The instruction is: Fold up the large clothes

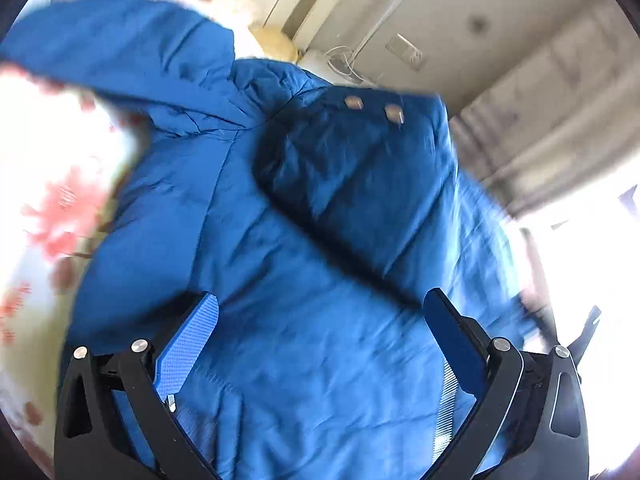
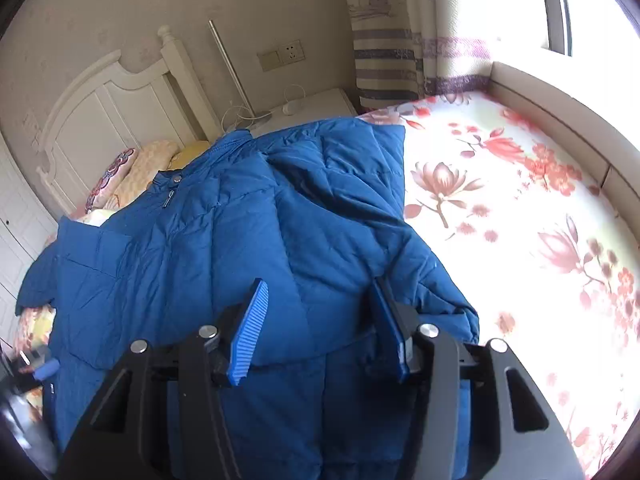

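A large blue padded jacket (image 2: pixel 224 248) lies spread on a bed with a floral sheet (image 2: pixel 520 208). One sleeve is folded across its body (image 2: pixel 344 200). My right gripper (image 2: pixel 320 312) is open just above the jacket's lower part, holding nothing. In the left wrist view the jacket (image 1: pixel 304 280) fills the frame, blurred, with a dark flap bearing two metal snaps (image 1: pixel 376 110). My left gripper (image 1: pixel 320 320) is open over the fabric, jaws wide apart, nothing between them.
A white headboard (image 2: pixel 108 112) and pillows (image 2: pixel 136 176) stand at the bed's far end. A white nightstand (image 2: pixel 316 106) with cables sits by the wall socket (image 2: pixel 282 56). A striped curtain (image 2: pixel 384 52) and bright window are at right. The bed's padded side rail (image 2: pixel 560 112) runs along the right.
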Available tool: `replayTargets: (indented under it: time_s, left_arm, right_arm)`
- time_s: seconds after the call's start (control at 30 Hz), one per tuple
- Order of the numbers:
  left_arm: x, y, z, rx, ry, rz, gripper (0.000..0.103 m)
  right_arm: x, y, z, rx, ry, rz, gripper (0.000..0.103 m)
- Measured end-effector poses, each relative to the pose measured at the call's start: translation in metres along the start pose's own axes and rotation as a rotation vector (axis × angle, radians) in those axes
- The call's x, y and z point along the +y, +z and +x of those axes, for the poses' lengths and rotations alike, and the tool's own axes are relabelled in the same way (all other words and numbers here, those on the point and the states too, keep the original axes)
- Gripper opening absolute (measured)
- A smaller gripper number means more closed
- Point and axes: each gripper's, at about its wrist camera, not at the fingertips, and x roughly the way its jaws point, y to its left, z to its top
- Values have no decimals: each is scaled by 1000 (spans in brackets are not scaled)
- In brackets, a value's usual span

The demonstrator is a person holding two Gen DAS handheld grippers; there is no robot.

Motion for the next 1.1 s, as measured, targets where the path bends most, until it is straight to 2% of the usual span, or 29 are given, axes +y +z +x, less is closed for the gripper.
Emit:
replayTargets:
  time_s: [0.17, 0.27, 0.3, 0.33, 0.37, 0.43, 0.47, 0.57, 0.6, 0.63, 0.67, 0.7, 0.73, 0.77, 0.8, 0.83, 0.87, 0.93, 0.97, 1.03, 1.1]
  left_arm:
    - [-3, 24, 27, 31, -151, -136, 96]
    - [-9, 34, 53, 52, -254, -242, 85]
    - [-9, 35, 60, 51, -264, -269, 81]
    - [-11, 36, 65, 37, -248, -284, 72]
    - [-12, 39, 66, 1, -236, -295, 56]
    - [-14, 36, 51, -102, -216, -309, 36]
    - [-18, 34, 41, -148, -194, -286, 33]
    - [-71, 10, -12, -397, 63, 38, 33]
    - [-86, 0, -18, -443, 145, 139, 33]
    - [-107, -14, -17, -467, 269, 294, 34]
    - [-119, -24, -5, -420, 371, 418, 45]
    - [-120, -27, 5, -362, 401, 462, 52]
    - [-109, -28, 18, -267, 392, 452, 58]
    - [-102, -27, 22, -233, 394, 421, 58]
    - [-84, -20, 25, -186, 397, 330, 58]
    - [-66, -13, 21, -161, 363, 223, 58]
    - [-54, -10, 14, -171, 347, 154, 58]
    - [-30, -6, -27, -346, 434, -15, 59]
    - [-27, -6, -44, -421, 445, -41, 61]
    - [-35, 4, -53, -456, 469, 29, 63]
    - [-67, 15, -36, -444, 534, 220, 71]
  right_arm:
    - [-9, -1, -1, -7, 39, 32, 53]
    - [-9, -1, 0, -7, 39, 33, 53]
    - [-10, -1, 0, -7, 40, 32, 53]
    - [-8, -1, -1, -7, 42, 35, 53]
    - [-9, -1, -2, -9, 46, 39, 53]
    - [-10, -2, -3, -12, 59, 47, 53]
    - [-11, -2, -4, -15, 68, 48, 53]
    - [-10, -3, -4, -16, 72, 47, 53]
    - [-11, -3, -4, -15, 73, 49, 53]
    - [-12, -3, -4, -14, 73, 51, 53]
    - [-13, -3, -4, -13, 72, 54, 53]
    - [-13, -3, -4, -13, 73, 55, 53]
    - [-13, -2, -4, -14, 72, 54, 53]
    - [-13, -3, -4, -15, 70, 53, 53]
    - [-13, -3, -4, -16, 70, 52, 53]
    - [-13, -2, -4, -16, 70, 50, 53]
    - [-13, -3, -5, -17, 68, 50, 53]
    - [-12, -2, -4, -15, 68, 50, 53]
    - [-12, -2, -4, -13, 68, 48, 53]
    - [-10, -2, -4, -10, 63, 45, 53]
    - [-9, -2, -4, -8, 58, 41, 53]
